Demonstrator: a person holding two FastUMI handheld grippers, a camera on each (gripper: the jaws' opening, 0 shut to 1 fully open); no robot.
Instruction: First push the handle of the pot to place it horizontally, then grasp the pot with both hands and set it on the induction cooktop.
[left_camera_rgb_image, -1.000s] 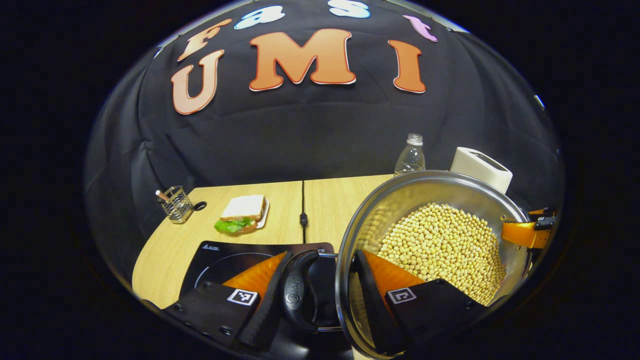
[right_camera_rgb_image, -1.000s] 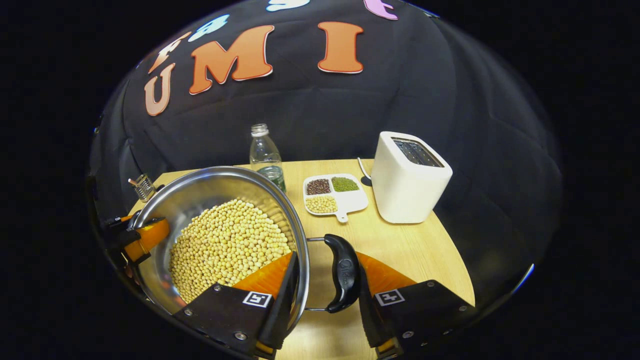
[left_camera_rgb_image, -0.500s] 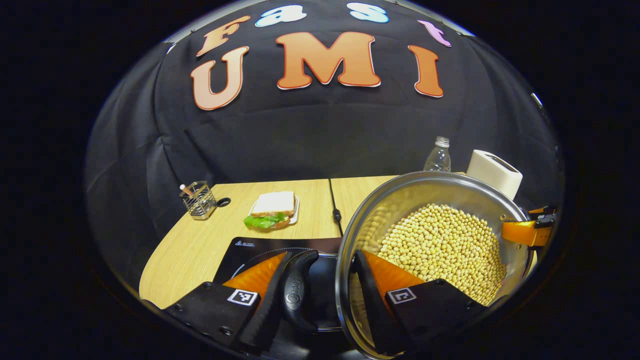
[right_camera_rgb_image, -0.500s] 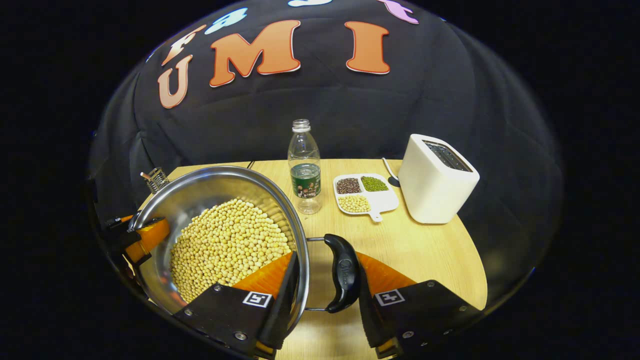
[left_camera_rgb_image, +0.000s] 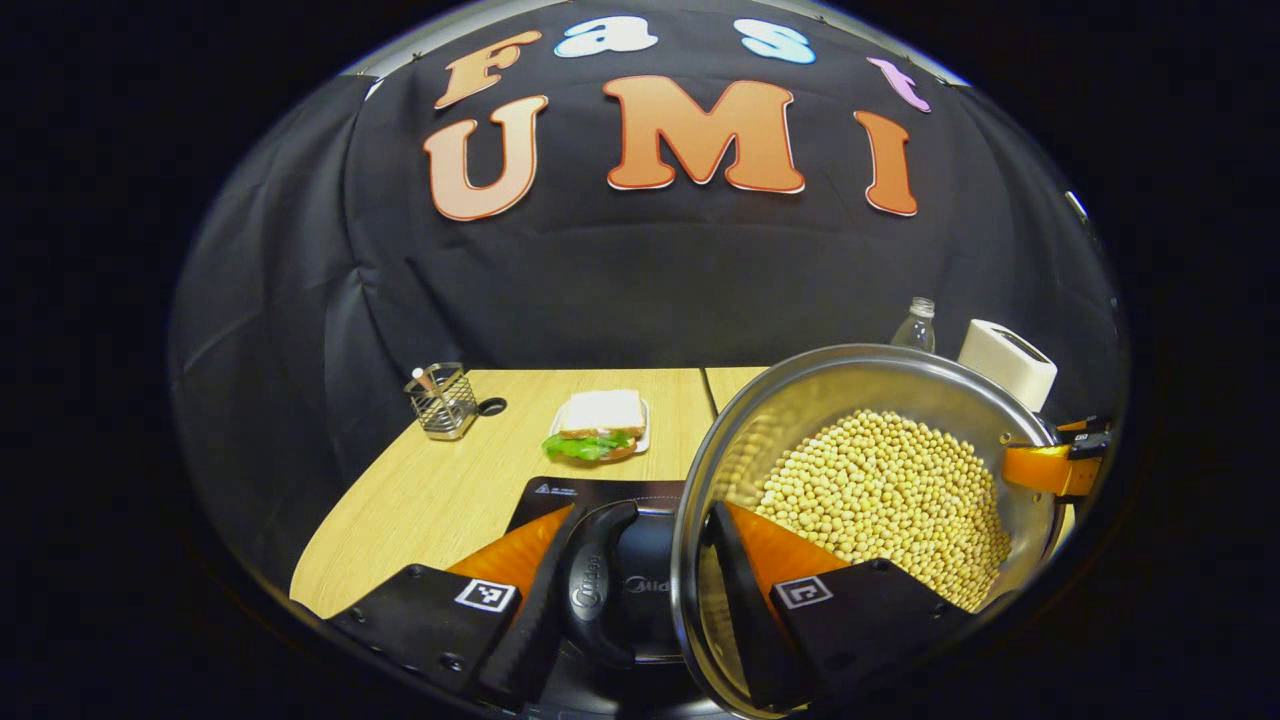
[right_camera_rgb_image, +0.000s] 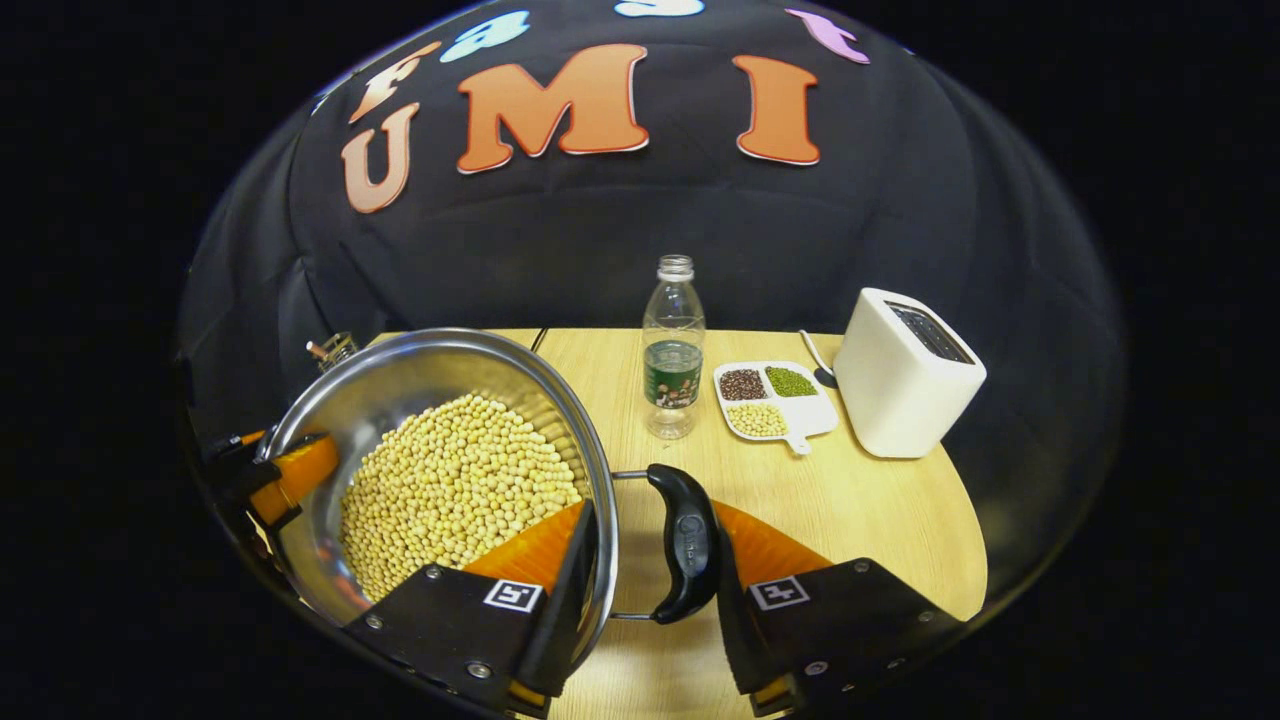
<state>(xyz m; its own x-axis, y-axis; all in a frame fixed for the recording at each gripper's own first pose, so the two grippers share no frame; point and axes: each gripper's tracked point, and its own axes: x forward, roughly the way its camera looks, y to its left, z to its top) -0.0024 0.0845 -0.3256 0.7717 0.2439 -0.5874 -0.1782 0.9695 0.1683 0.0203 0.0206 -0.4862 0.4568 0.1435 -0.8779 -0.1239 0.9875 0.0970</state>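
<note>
A steel pot (left_camera_rgb_image: 870, 362) filled with soybeans (left_camera_rgb_image: 880, 490) hangs between both grippers. My left gripper (left_camera_rgb_image: 640, 530) is shut on the pot: one finger sits outside the black side handle (left_camera_rgb_image: 590, 585), the other inside the wall. Just below and ahead of that handle lies the black induction cooktop (left_camera_rgb_image: 590, 492). My right gripper (right_camera_rgb_image: 650, 540) is shut the same way across the opposite black handle (right_camera_rgb_image: 685, 545) and the pot's (right_camera_rgb_image: 430, 345) wall. Each gripper also appears at the pot's far rim in the other's view: the right gripper (left_camera_rgb_image: 1050, 465) and the left gripper (right_camera_rgb_image: 285, 470).
On the wooden table (right_camera_rgb_image: 880, 500) stand a clear bottle (right_camera_rgb_image: 673, 350), a white divided tray of beans (right_camera_rgb_image: 770, 400) and a white toaster (right_camera_rgb_image: 905, 375). A sandwich on a plate (left_camera_rgb_image: 600, 425) and a wire holder (left_camera_rgb_image: 440, 400) sit behind the cooktop.
Both grippers have carried the pot leftwards. The cooktop now lies nearer under the left handle, and the bottle, tray and toaster have slid right in the right gripper view.
</note>
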